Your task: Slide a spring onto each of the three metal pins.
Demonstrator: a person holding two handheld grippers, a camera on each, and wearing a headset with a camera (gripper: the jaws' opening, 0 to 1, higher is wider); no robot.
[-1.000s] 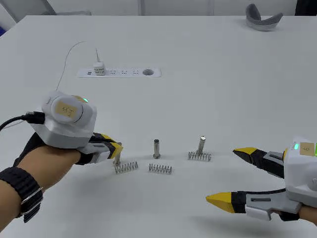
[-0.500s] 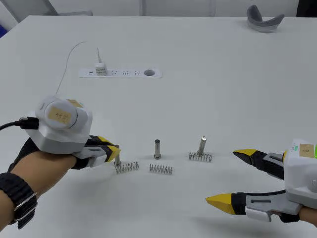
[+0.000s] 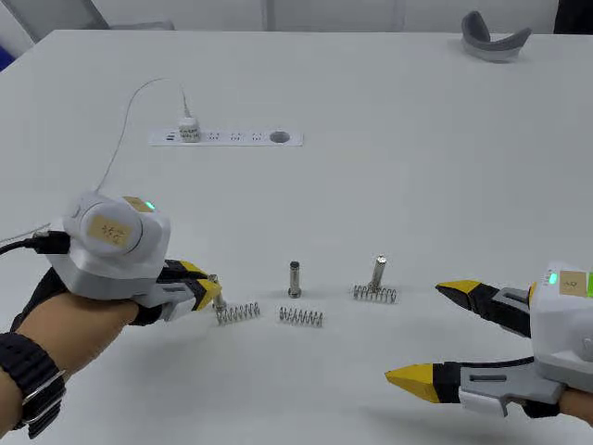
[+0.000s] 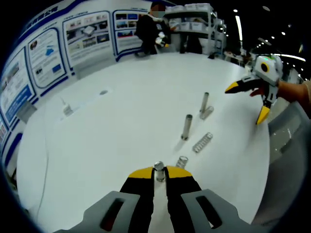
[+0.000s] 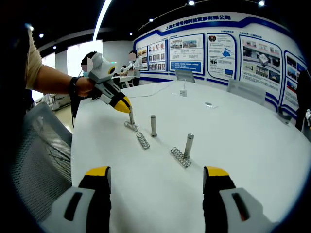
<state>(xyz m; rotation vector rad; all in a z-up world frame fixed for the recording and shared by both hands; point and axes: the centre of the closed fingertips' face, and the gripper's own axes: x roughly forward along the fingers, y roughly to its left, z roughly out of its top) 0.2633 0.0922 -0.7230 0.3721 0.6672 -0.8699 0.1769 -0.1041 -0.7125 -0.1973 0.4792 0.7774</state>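
Pinching the leftmost pin (image 4: 159,167) between almost-closed tips, the left gripper (image 3: 211,292) looks steady. Its spring (image 3: 237,312) lies just beyond those tips. Meanwhile the right gripper (image 3: 431,331) hangs wide open, empty, well away. I'd grab the spring mid-coil, line it up with the pin, no squashing.

The counter (image 3: 389,185) is lit brightly and evenly from above; soft, faint shadows are cast under the left hand-held gripper (image 3: 211,295) and the right hand-held gripper (image 3: 445,334). In the left gripper view its surface is washed nearly white. Both gripper views are bent strongly toward their edges, where ceiling lamps (image 5: 103,17) are seen as bright streaks.
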